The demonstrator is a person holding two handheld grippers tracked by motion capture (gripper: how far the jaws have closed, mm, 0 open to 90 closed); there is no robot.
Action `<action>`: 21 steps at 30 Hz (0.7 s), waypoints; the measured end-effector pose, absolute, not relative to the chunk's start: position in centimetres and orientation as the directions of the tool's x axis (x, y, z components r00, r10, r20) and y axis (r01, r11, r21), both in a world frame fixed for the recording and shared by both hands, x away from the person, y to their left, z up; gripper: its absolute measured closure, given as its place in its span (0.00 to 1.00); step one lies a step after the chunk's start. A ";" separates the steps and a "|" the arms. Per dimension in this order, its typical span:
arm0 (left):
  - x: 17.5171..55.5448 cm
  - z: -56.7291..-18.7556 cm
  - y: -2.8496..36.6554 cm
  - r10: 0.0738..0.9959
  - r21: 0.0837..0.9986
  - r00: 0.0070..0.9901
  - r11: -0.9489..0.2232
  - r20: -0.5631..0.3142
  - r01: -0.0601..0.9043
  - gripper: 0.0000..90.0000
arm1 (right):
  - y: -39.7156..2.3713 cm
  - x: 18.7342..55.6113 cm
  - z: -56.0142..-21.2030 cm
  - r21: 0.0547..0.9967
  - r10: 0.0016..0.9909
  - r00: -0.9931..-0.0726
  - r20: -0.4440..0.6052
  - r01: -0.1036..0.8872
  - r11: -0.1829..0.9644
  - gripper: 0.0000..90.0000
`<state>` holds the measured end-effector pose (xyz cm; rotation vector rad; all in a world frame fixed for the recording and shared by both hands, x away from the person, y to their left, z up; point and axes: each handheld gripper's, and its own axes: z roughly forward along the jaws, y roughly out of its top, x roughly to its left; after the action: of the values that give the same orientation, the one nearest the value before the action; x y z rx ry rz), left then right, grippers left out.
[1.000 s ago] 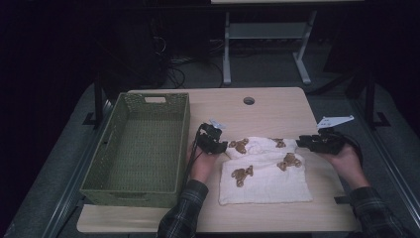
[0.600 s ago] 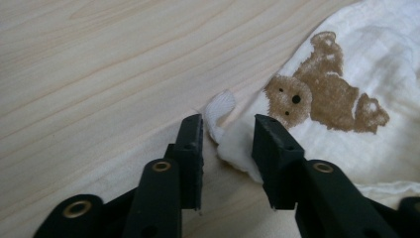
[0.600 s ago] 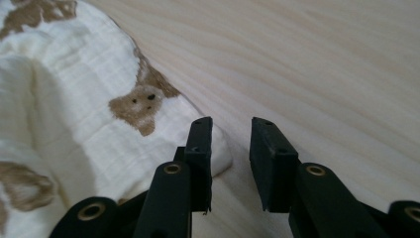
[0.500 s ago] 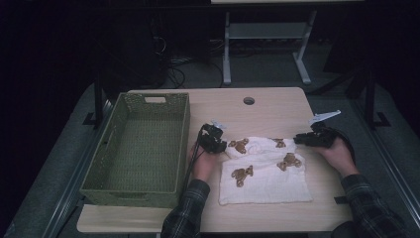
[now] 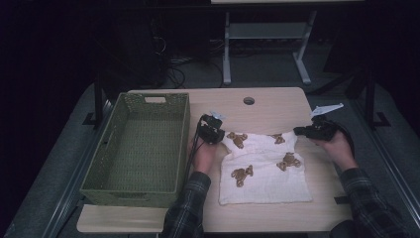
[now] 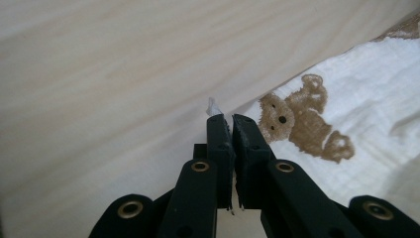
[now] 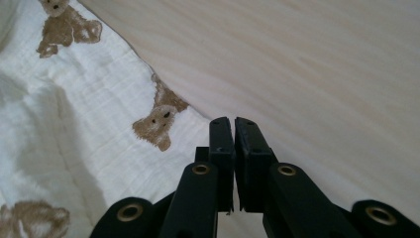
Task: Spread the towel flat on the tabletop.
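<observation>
Both hands low, each hand-held gripper (image 5: 218, 130) (image 5: 298, 131) apparently pinching a cloth (image 5: 265, 168) corner.

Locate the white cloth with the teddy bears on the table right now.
In the high view the cloth lies on the table, right of the green basket, its far corners at the left gripper and right gripper.

A big green basket (image 5: 136, 148) sits on the left side of the desk (image 5: 267, 106). It has woven walls and a small handle hole at the far end. The desk is made of light wood. It has a small round hole (image 5: 248, 100) near its far edge. Behind the desk the room is dark. A pale frame with two legs (image 5: 265, 47) stands there on the floor. Some black cables (image 5: 178, 74) lie on the floor near it.
</observation>
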<state>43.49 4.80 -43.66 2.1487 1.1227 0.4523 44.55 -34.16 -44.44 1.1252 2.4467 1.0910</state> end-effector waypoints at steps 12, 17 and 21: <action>47.2 -43.8 5.3 0.851 0.712 0.526 -0.369 0.000 0.597 0.95 | -34.4 47.9 -43.6 0.730 0.770 -0.634 0.067 0.557 0.396 0.96; 48.0 -45.2 5.4 0.863 0.699 0.505 -0.358 -0.006 0.619 0.95 | -34.1 49.2 -43.9 0.719 0.776 -0.627 0.066 0.569 0.398 0.96; 48.3 -46.0 5.3 0.867 0.687 0.498 -0.357 -0.008 0.633 0.92 | -33.4 49.9 -45.1 0.688 0.778 -0.625 0.067 0.593 0.418 0.95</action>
<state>48.30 5.34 -45.98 2.1097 1.2263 0.4774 49.92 -33.44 -45.09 1.1962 2.4124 1.0096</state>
